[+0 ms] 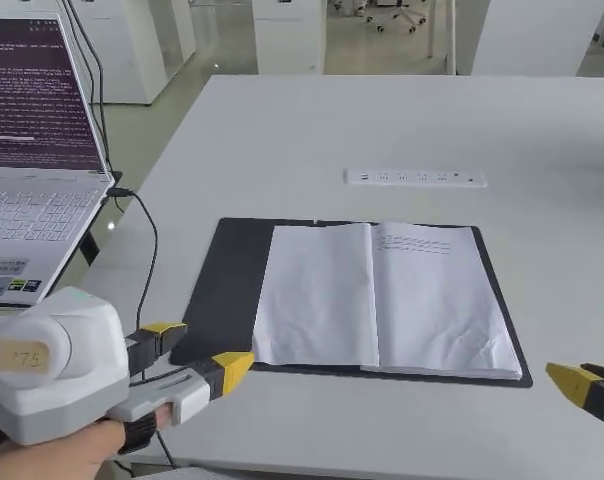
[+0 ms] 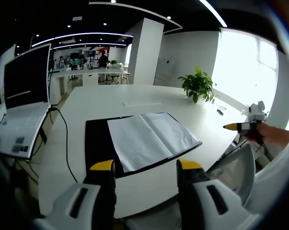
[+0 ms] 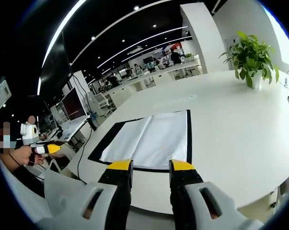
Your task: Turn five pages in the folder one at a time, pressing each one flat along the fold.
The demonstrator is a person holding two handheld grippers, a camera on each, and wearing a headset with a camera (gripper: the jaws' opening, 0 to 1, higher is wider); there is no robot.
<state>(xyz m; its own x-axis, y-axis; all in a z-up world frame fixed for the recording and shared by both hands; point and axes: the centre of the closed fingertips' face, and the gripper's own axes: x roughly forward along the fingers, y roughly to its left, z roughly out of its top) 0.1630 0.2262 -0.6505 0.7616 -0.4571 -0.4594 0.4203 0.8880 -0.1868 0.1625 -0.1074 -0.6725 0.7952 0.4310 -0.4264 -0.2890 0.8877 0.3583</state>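
A black folder [image 1: 230, 290] lies open and flat on a white worktop [image 1: 382, 120], its white pages [image 1: 382, 295] spread to either side of the fold. A wide strip of the dark cover is bare on the left. The right-hand page carries a few lines of print near its top; the left-hand page looks blank.

The left gripper [image 1: 204, 346], held low at the near left of the worktop, points its yellow-tipped fingers [image 1: 232, 364] toward the folder's near left corner without touching it. In the left gripper view those fingers stand well apart and grasp nothing, with the folder lying beyond them. The right gripper [image 1: 582, 383] enters at the lower right of the head view, off the folder's near right corner and clear of the pages. In the right gripper view its fingers [image 3: 120, 166] are also parted and released, with the folder ahead of them on the worktop.

An open laptop [image 1: 32, 150] sits at the left edge of the worktop, its screen lit with text on a dark purple ground. A black cable [image 1: 150, 240] runs from its side down toward the near edge, passing left of the folder. A white power strip [image 1: 415, 178] lies beyond the folder's far edge, apart from it. A potted plant [image 2: 198, 85] stands at the far side of the worktop.
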